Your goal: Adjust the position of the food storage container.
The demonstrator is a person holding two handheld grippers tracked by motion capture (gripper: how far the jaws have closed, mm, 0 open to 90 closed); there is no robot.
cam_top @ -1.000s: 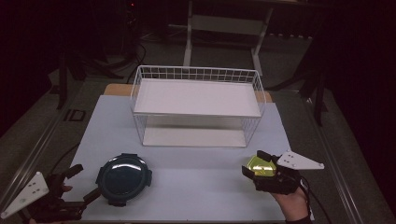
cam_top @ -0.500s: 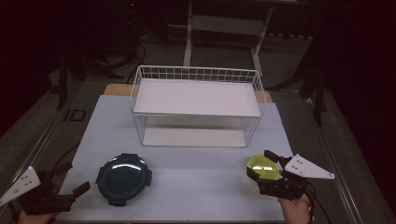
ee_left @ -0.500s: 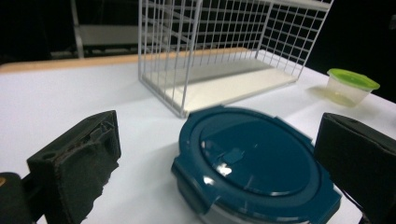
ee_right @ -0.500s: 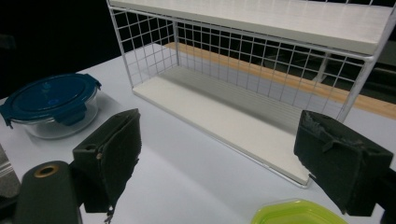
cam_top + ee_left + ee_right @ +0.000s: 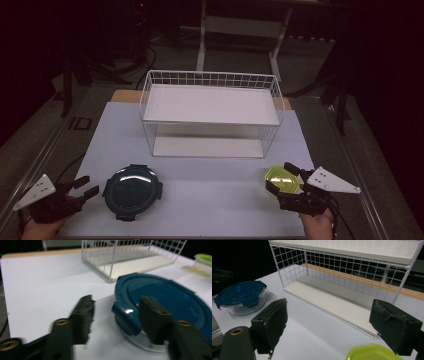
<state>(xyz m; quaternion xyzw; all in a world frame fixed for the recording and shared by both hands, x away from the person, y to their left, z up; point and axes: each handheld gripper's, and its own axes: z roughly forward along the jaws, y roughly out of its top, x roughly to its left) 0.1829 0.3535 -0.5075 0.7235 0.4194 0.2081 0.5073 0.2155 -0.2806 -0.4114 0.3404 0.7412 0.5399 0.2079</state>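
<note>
A round glass container with a dark blue clip lid stands at the front left of the white table. My left gripper lies just to its left and points at it. Its jaws have just been closing and stand half open. The lid's side latch lies between them, and the pads do not press on it. A small container with a yellow-green lid sits at the front right. My right gripper stands open around its near side.
A white wire rack with an upper and a lower shelf stands at the middle back of the table. Bare white tabletop lies between the two containers. Dark floor and stands surround the table.
My left gripper has drawn back to the left and sunk towards the table, and its jaws are narrower than before. The right gripper has hardly moved.
</note>
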